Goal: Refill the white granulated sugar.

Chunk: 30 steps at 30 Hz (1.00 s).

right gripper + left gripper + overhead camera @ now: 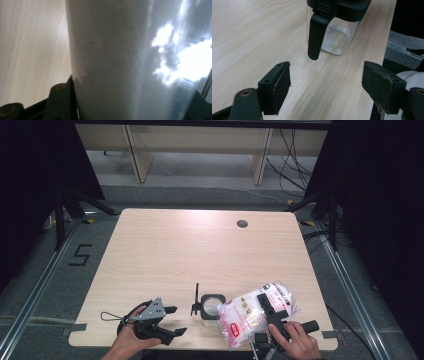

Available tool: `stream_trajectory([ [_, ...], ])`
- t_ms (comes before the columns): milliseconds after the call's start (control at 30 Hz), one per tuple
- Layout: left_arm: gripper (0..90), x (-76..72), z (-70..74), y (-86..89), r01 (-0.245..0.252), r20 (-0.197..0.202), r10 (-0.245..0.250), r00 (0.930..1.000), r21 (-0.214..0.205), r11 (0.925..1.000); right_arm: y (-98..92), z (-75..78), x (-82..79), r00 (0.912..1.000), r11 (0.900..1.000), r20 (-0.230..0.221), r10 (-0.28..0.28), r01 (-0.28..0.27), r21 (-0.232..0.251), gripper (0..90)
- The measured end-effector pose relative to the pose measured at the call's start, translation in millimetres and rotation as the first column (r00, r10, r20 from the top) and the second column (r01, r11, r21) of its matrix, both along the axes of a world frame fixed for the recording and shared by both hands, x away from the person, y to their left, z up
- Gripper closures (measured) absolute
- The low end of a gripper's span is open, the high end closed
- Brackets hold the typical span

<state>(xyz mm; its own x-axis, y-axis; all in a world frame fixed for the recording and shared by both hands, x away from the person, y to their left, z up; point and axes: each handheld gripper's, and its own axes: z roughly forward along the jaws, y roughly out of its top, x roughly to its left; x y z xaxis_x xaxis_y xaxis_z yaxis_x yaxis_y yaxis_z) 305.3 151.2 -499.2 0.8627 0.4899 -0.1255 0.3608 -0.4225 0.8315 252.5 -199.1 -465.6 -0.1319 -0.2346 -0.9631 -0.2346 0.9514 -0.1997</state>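
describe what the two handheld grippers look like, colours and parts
Both are black, two-jawed tools. The left gripper carries a grey three-cornered plate on top, trails a thin black cable, and has flat rectangular pads with brass-coloured pivot pins. The right gripper has a black handle.

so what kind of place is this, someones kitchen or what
Probably not a kitchen: more likely a lab or studio for recording. A bare wooden table stands between black curtains, with loose cables on the floor behind and a taped 5 beside the floor rails.
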Motion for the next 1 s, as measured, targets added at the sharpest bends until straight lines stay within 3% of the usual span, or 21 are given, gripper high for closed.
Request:
stream_trajectory([
  [133,22.7,-0.4,-0.5,-0.7,-0.004,-0.004,0.004,1.0,-0.01,0.9999,-0.7,0.9,-1.5,0.9999,0.9999,0.008,-0.01,0.01,0.006,43.9],
  [267,22.7,0.4,0.1,0.1,0.006,0.008,-0.006,0.9999,0.004,1.0,-0.6,4.1,-1.0,0.9999,0.9995,0.014,0.003,-0.003,-0.03,44.0],
  [867,22.7,-0.1,0.4,0.2,0.001,-0.004,-0.001,1.0,-0.003,1.0,-0.2,5.0,-1.2,0.9994,0.999,0.031,0.014,-0.012,-0.044,44.0],
  [1000,22.7,-0.3,0.5,0.1,0.0,-0.005,0.0,1.0,-0.005,1.0,-1.3,2.8,-3.2,0.9996,0.9999,0.029,-0.008,0.008,-0.012,44.0],
])
